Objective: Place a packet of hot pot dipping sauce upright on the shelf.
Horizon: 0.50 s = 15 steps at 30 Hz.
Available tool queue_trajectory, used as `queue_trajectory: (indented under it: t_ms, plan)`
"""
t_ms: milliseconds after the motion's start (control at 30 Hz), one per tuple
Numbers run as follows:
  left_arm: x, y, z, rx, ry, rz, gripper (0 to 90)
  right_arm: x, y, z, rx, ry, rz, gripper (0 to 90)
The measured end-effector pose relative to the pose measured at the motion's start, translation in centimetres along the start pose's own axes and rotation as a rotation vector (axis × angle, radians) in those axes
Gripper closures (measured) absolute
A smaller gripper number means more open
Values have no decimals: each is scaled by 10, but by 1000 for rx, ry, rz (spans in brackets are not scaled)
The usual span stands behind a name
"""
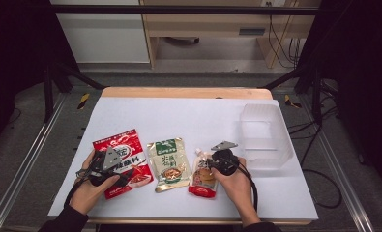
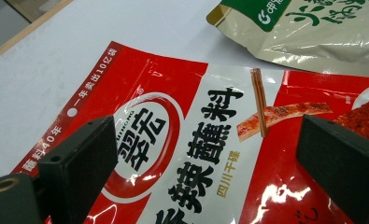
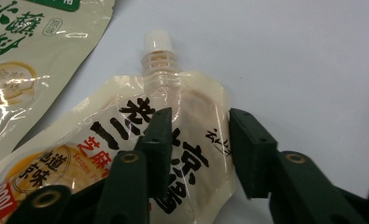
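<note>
Your red seasoning packet [image 1: 123, 162] flat at the table's [image 1: 188, 116] front left, glossy with bold black characters, beige spouted pouch [image 3: 173, 140] white-capped beside the green-topped packet [image 1: 168, 164], clear bin [image 1: 265, 135] empty at right, your left gripper [image 2: 205, 154] spread wide over the red packet, your right gripper [image 3: 198, 154] part-open, jaws astride the pouch's upper corner, not clamped.

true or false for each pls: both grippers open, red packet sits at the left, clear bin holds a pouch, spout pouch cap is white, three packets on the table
1. Both grippers are open: true; the left gripper and right gripper show gaps.
2. The red packet lies leftmost: true.
3. The clear bin holds a pouch: false; it looks empty.
4. The spout pouch has a white cap: true.
5. The green-topped packet lies inside the bin: false; it lies on the table between the others.
</note>
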<state>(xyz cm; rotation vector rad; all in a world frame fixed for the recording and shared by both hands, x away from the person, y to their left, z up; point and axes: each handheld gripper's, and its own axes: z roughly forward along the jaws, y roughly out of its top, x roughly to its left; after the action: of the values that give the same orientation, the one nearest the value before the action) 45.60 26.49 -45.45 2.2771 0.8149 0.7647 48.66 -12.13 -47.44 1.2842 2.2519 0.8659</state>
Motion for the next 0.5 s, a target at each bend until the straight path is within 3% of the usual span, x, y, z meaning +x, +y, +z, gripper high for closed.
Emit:
queue_trajectory:
  t_ms: [33,133,200,500]
  plan:
    - [0,0,0,-1,-2,-1,52,0,0,0,0,0,0,666]
    - [-1,0,1,3,-3,5,53,3,0,-3,-3,-9,-39,795]
    - [-1,0,1,1,-3,6,53,3,0,-3,-7,0,-45,834]
    - [-2,0,0,3,-9,12,54,6,2,-11,-36,12,-80,882]
